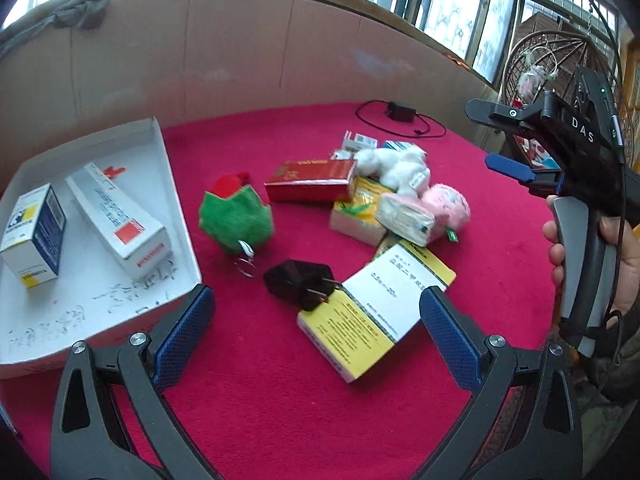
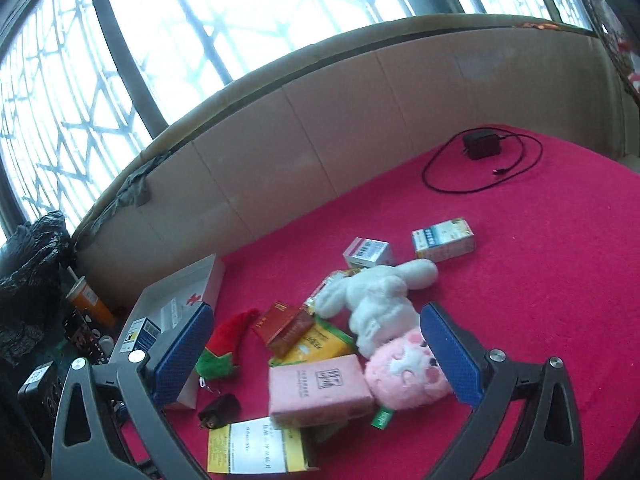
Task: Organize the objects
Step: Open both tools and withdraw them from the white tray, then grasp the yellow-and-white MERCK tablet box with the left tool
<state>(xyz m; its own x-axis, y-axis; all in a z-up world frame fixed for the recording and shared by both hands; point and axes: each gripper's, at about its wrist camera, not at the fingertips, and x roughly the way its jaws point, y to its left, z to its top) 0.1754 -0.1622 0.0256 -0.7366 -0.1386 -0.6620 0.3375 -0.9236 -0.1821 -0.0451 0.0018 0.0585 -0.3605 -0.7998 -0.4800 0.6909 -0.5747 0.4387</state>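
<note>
left gripper [image 1: 316, 316] spread, empty | right gripper [image 2: 316, 354] spread, empty | yellow box [image 1: 376, 312] near, right of tray [image 1: 176, 200] | advice: straddle its narrow sides, avoid the plug [image 1: 300, 284] touching it

A deep red cloth [image 1: 280, 400] fills the lower frame. At left, a white tray [image 1: 176, 184] holds a white box with a red square [image 1: 120, 220] and a white, navy and yellow box [image 1: 34, 236]. At centre lie a green and red plush [image 1: 236, 212], a glossy red box [image 1: 312, 180], a white plush [image 1: 396, 168], a pink plush [image 1: 448, 208], a black plug [image 1: 298, 280] and a yellow and white box [image 1: 372, 312]. The left gripper's pads [image 1: 184, 336] are blue with a fine dotted texture.
</note>
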